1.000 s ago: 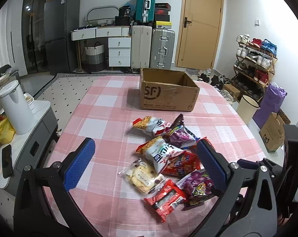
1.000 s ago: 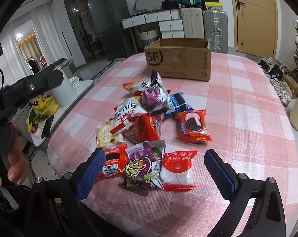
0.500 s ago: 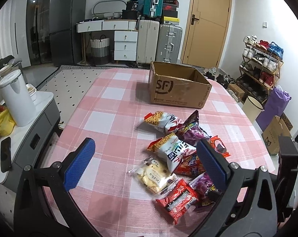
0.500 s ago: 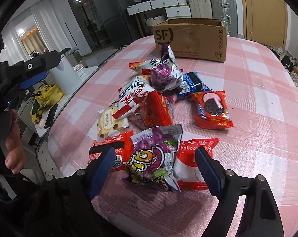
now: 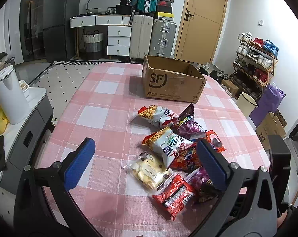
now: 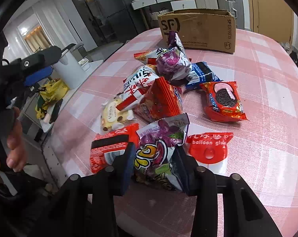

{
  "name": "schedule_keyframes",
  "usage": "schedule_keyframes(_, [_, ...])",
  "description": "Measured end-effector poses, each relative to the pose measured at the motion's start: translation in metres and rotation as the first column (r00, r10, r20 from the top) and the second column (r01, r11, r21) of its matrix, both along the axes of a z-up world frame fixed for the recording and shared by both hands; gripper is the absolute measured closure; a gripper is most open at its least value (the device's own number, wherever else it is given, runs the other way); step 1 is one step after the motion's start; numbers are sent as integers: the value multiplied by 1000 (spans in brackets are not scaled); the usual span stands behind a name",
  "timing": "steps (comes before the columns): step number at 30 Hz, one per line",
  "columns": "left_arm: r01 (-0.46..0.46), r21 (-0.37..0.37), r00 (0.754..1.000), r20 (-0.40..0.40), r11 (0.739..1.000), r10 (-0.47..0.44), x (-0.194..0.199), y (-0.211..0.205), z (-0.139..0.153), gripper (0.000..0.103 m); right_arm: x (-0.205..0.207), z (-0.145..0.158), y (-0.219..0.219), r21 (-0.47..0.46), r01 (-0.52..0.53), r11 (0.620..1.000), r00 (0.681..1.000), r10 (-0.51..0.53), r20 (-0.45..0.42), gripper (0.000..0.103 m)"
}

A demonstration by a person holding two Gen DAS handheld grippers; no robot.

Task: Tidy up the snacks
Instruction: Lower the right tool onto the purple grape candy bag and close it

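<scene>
A heap of snack packets lies on the pink checked tablecloth [image 5: 101, 106]. Nearest me is a purple snack bag [image 6: 158, 150]. My right gripper [image 6: 153, 162] has its jaws closing on this bag's lower end, and both pads press into it. A red wafer packet [image 6: 109, 148] lies to its left and a red "balloon glue" pack [image 6: 208, 148] to its right. My left gripper [image 5: 145, 162] hangs open above the near side of the heap, over a pale cookie bag [image 5: 149, 169], and holds nothing. An open cardboard box [image 5: 172, 85] stands at the far side.
Noodle bags [image 5: 168, 144], another purple bag [image 5: 186, 122] and an Oreo pack [image 6: 224, 100] fill the middle of the heap. A low cabinet with a white kettle [image 5: 8, 94] stands left of the table. A hand [image 6: 14, 138] holds the left gripper.
My right gripper sank onto the near purple bag and its jaws went from wide open to pinching it. The left gripper dipped slightly and stayed open.
</scene>
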State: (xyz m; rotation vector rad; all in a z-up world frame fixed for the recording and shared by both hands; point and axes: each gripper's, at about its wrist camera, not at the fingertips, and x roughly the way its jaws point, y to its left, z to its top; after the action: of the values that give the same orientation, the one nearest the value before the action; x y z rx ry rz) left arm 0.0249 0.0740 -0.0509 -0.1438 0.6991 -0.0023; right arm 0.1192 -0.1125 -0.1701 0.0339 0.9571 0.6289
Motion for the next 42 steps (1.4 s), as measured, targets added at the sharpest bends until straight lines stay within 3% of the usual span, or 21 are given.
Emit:
schedule_keyframes(5, [-7, -1, 1000, -6, 1000, 7, 0, 3, -1, 1, -3, 3, -2, 14, -1, 1000, 1000, 1, 11, 72])
schedule_keyframes(15, [1, -9, 1000, -26, 1000, -1, 0, 8, -4, 1, -6, 16, -15, 70, 6, 998, 999, -9, 37, 73])
schedule_keyframes(18, [77, -53, 996, -44, 996, -80, 2, 7, -8, 1, -9, 22, -19, 80, 12, 997, 999, -16, 50, 73])
schedule_keyframes(22, [139, -59, 988, -52, 988, -142, 4, 0, -9, 1, -9, 27, -26, 90, 27, 996, 998, -33, 56, 73])
schedule_keyframes(31, [195, -76, 973, -110, 978, -202, 4, -12, -27, 1, -9, 35, -42, 105, 72, 992, 994, -81, 78, 73])
schedule_keyframes(42, [342, -107, 925, -137, 934, -354, -6, -33, -57, 2, -9, 32, -46, 110, 84, 990, 993, -92, 70, 73])
